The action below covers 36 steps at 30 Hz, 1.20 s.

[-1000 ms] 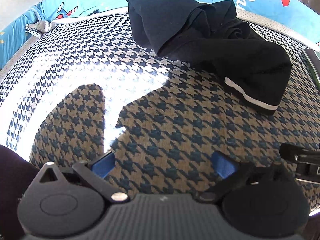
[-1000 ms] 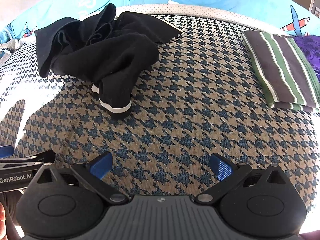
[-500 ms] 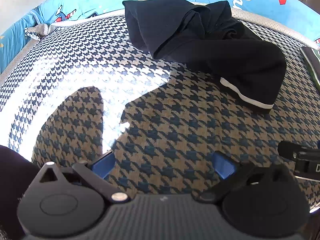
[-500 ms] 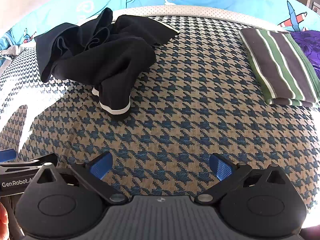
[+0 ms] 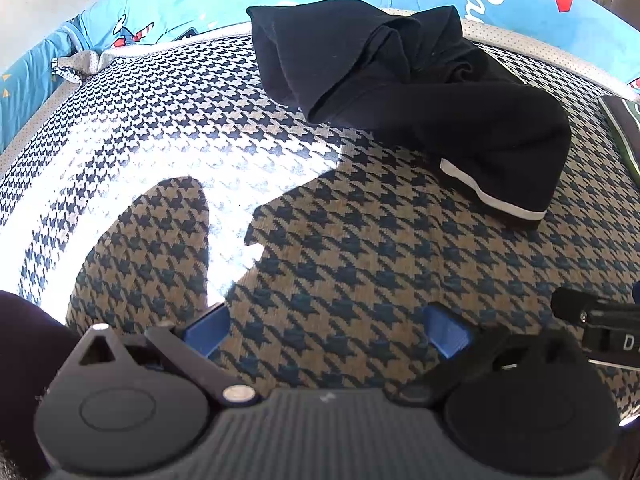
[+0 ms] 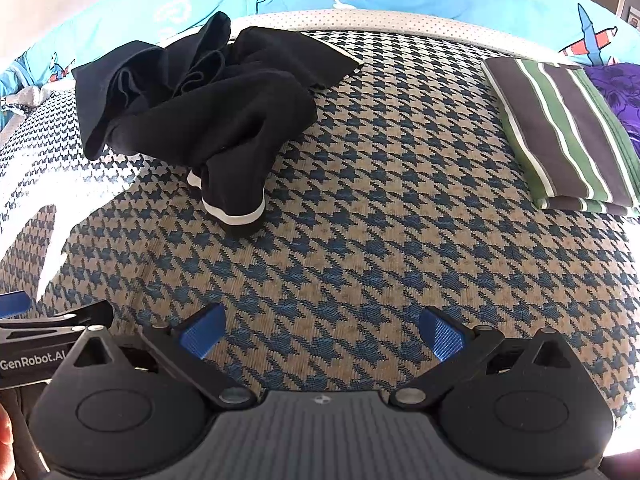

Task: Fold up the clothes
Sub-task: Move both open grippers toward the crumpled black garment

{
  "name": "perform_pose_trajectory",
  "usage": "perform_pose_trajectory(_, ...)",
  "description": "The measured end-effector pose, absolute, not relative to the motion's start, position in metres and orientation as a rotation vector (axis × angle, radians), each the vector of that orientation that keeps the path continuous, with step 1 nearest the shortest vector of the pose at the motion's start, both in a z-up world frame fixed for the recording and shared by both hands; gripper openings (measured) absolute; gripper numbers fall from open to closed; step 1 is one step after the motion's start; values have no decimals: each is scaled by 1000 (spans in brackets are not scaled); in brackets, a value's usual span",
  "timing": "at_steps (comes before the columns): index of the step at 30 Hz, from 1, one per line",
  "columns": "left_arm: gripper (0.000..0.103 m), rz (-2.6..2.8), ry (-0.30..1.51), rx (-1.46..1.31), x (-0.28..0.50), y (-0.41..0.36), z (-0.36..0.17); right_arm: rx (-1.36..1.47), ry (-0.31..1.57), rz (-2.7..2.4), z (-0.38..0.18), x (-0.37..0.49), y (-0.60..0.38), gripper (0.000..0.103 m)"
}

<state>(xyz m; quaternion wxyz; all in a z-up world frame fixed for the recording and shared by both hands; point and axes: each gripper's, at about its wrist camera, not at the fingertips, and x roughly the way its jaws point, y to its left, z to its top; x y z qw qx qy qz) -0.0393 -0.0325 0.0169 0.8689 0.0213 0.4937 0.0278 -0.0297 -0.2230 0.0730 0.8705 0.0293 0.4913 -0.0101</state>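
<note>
One striped garment already lies folded at the far right of the bed; I judge the crumpled black garment, far left, still needs folding. Both my left gripper and right gripper hover with fingers spread wide, holding nothing.

Open houndstooth bed cover stretches bare ahead of both claws. A crumpled black garment heaps across the far left, a white-trimmed leg reaching toward the middle. A folded striped cloth blocks the far right. A clear lane runs between them.
</note>
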Motion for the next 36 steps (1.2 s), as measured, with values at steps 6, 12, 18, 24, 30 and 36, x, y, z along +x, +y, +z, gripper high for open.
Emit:
perform_pose_trajectory(6,103,54,1033,43,-41,-32,18,60,1028,-20,73,-30,-223,103)
perform_pose_trajectory(12,103,46,1035,51,-44,-33,18,59,1030,-15,72,-31,-223,103)
perform_pose_trajectory(18,103,43,1033,55,-46,-34,19,62,1028,-16,73,-32,-223,103)
perform_pose_trajectory(24,103,44,1033,58,-48,-34,19,62,1028,-16,73,-32,-223,103)
perform_pose_trajectory(30,103,43,1031,61,-49,-34,20,60,1029,-14,73,-33,-223,103)
perform_pose_trajectory(36,103,46,1031,62,-50,-35,20,59,1029,-13,73,-35,-222,103)
